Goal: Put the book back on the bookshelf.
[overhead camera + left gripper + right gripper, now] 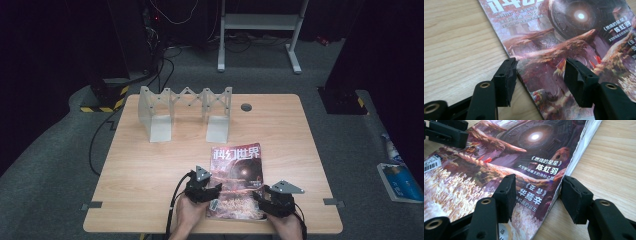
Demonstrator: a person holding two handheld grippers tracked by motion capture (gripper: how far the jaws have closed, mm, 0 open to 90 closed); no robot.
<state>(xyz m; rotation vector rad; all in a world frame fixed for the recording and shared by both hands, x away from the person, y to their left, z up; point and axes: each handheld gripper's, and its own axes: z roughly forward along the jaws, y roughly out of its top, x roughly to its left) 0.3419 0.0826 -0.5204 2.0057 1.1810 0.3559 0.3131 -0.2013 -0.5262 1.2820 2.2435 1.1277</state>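
Observation:
A science-fiction magazine [239,175] with a dark, reddish cover lies flat near the table's front edge. My left gripper [212,195] sits at its lower left edge, open. In the left gripper view [540,75] one jaw rests on the wood beside the spine and the other hovers over the cover [564,37]. My right gripper [262,197] is at the lower right edge, also open. In the right gripper view [537,195] its jaws straddle the page edge of the magazine [506,162], one above the cover and one over the bare wood. Nothing is pinched.
A white folding rack [185,107] stands upright at the back of the wooden table [150,165]. A round grey grommet [246,107] sits at the back centre. Cables trail off the left side, and a blue and white pack [400,180] lies on the floor to the right.

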